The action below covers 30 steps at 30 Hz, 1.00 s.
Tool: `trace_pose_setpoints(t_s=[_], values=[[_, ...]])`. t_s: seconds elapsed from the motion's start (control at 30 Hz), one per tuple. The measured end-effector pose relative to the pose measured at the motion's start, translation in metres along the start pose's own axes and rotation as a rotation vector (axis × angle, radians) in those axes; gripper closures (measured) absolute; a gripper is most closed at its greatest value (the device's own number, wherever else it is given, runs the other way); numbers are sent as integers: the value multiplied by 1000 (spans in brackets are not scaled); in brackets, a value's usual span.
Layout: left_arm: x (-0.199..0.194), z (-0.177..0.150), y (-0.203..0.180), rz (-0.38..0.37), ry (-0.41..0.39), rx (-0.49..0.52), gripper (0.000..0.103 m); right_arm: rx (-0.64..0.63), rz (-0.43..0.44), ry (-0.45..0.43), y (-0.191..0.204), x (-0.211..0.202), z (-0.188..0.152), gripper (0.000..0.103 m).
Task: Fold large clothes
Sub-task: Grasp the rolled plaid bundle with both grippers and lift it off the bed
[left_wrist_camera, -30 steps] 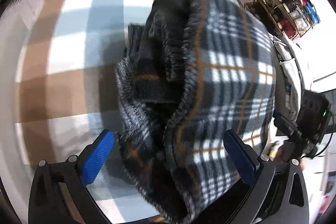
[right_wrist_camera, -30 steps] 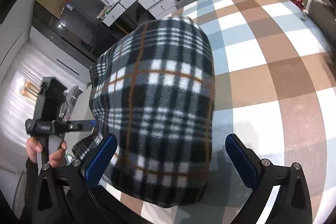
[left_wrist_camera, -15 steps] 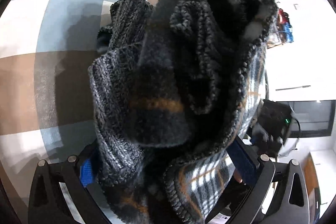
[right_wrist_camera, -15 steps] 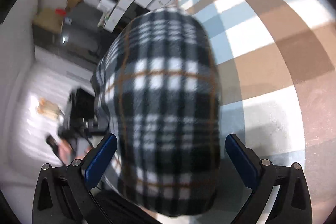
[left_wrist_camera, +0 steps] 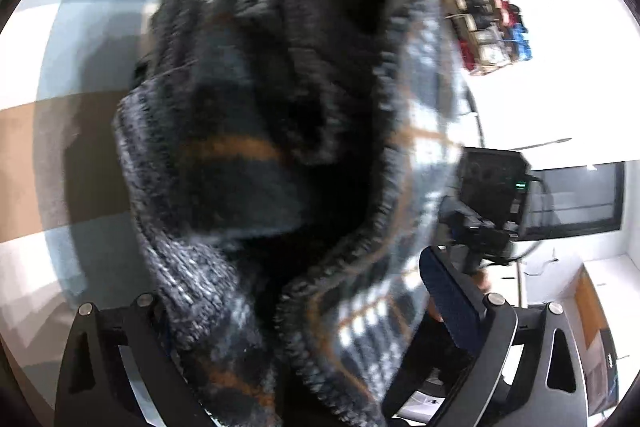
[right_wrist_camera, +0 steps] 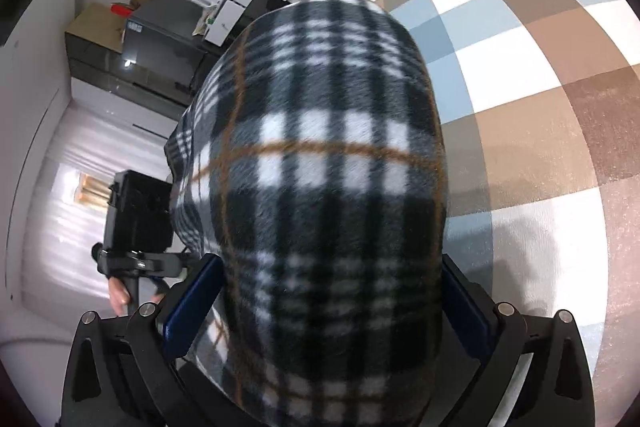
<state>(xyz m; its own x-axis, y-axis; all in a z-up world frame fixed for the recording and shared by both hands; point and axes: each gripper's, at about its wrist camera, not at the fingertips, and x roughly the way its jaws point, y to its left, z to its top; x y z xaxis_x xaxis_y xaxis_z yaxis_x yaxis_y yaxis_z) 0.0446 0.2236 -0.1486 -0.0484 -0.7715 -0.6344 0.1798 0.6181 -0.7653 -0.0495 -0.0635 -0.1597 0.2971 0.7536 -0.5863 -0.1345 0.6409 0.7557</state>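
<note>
Plaid fleece [right_wrist_camera: 320,167] overhanging checked bedcover [right_wrist_camera: 540,67]

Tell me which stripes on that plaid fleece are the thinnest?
The orange-brown ones: single fine lines crossing the fleece, while its black, grey and white bands are all broad.

Both wrist cameras look forward and downward along their fingers, very near the plaid fleece [left_wrist_camera: 280,147] [right_wrist_camera: 328,167]. They share it, the checkered cover [left_wrist_camera: 60,131] [right_wrist_camera: 540,75] beneath, and each sees the other gripper.
</note>
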Motion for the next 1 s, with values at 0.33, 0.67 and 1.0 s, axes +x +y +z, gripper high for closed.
trace_pose_setpoints(t_s=[0.33,0.67,1.0], values=[[-7,3,35,12,21,-76,7,53,54,1,-20,-1,4,2],[6,1,44,-10,-7,-78,28,38,64,28,-21,8,15,5],[18,-27,23,-6,-37,-69,48,-46,43,51,-14,7,22,25]])
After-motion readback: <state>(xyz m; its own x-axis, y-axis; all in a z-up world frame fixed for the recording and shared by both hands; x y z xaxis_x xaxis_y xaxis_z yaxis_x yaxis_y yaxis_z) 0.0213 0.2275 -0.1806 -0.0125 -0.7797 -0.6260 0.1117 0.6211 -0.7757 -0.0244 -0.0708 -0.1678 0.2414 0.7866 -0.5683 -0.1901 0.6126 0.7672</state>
